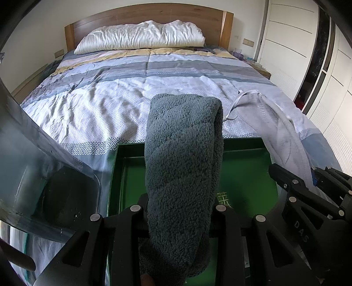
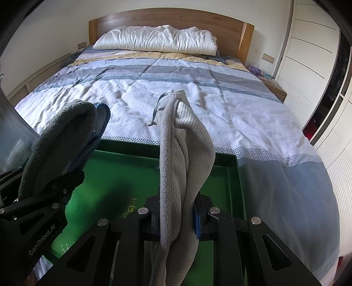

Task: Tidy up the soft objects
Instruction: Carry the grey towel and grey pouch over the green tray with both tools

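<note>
Room: you are at the foot of a bed (image 1: 123,92) with a striped quilt, one white pillow (image 1: 140,37) against a wooden headboard (image 2: 167,19), and white wardrobe doors (image 2: 312,50) on the right.
Surface: one green tray (image 2: 233,176) lies on the quilt just below both of your grippers; gold lettering on its floor is too covered to read.
Left gripper (image 1: 179,211): your left tongs are pinching one dark grey fleece cloth (image 1: 182,154), which stands up and folds over above the tray. Its lower end runs out of the bottom of the left view.
Right gripper (image 2: 178,211): your right tongs are pinching one light grey mesh garment (image 2: 182,158), bunched into a rope, with a thin strap (image 2: 156,110) dangling from its top. Its lower end is cut off too.
Hidden: in the right view a blue knitted edge (image 2: 102,123) shows behind the fleece cloth; you cannot tell whether it is a lining or a separate piece.
Hard to make out: a clear plastic container (image 1: 33,176) fills the left edge of the left view, with a dark shape behind it that you cannot identify.
Small items: the bits on the nightstand (image 2: 272,84) are too small to name.
</note>
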